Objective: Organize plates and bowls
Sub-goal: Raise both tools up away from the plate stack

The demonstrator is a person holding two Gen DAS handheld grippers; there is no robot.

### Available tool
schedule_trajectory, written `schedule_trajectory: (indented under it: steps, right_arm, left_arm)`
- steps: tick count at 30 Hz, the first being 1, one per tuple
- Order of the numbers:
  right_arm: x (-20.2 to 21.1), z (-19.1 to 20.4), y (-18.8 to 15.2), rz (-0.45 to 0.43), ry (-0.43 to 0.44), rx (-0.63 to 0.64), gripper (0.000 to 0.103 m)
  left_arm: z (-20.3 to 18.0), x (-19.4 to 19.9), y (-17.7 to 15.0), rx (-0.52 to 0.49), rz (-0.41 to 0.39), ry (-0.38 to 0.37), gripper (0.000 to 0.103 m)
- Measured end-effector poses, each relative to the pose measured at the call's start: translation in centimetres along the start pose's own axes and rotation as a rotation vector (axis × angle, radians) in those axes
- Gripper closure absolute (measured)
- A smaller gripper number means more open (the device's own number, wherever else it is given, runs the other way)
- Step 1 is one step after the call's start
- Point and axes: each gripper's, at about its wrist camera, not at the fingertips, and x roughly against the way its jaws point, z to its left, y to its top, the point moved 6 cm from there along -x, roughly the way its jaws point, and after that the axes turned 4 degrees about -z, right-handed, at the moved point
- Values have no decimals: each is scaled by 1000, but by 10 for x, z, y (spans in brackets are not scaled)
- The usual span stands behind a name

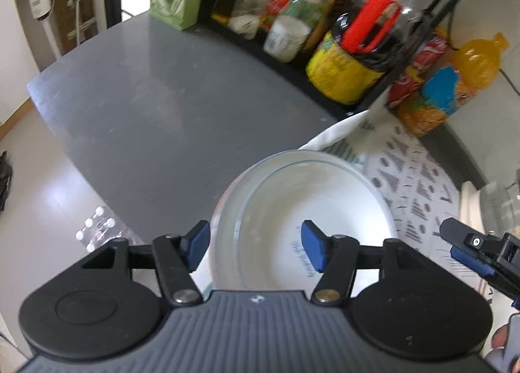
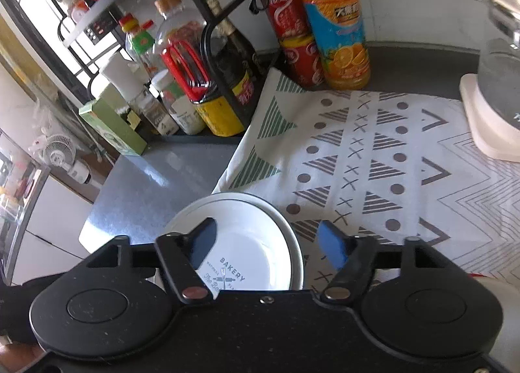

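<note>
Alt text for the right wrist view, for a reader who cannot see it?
The open right gripper hovers over a white bowl printed "BAKERY", nested in a plate at the edge of a patterned cloth on a grey counter. Behind stand an orange juice bottle, red cans and a condiment rack.

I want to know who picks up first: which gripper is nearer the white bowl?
Left, as far as the views show. The left gripper has its open fingers straddling the white bowl rim. The right gripper, also open, hovers above its right edge.
</note>
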Motion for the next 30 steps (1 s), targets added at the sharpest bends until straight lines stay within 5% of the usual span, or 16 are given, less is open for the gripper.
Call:
schedule_trajectory:
  steps: [9,30]
  right_arm:
    - [38,-25,-3,-77,-46,-32,9]
    - [107,-99,-44,-163,-193,-179,4]
  left_arm:
    - [-38,11,-9,-61,5,-73,33]
    - [-126,29,-60,-241,33,-238,27]
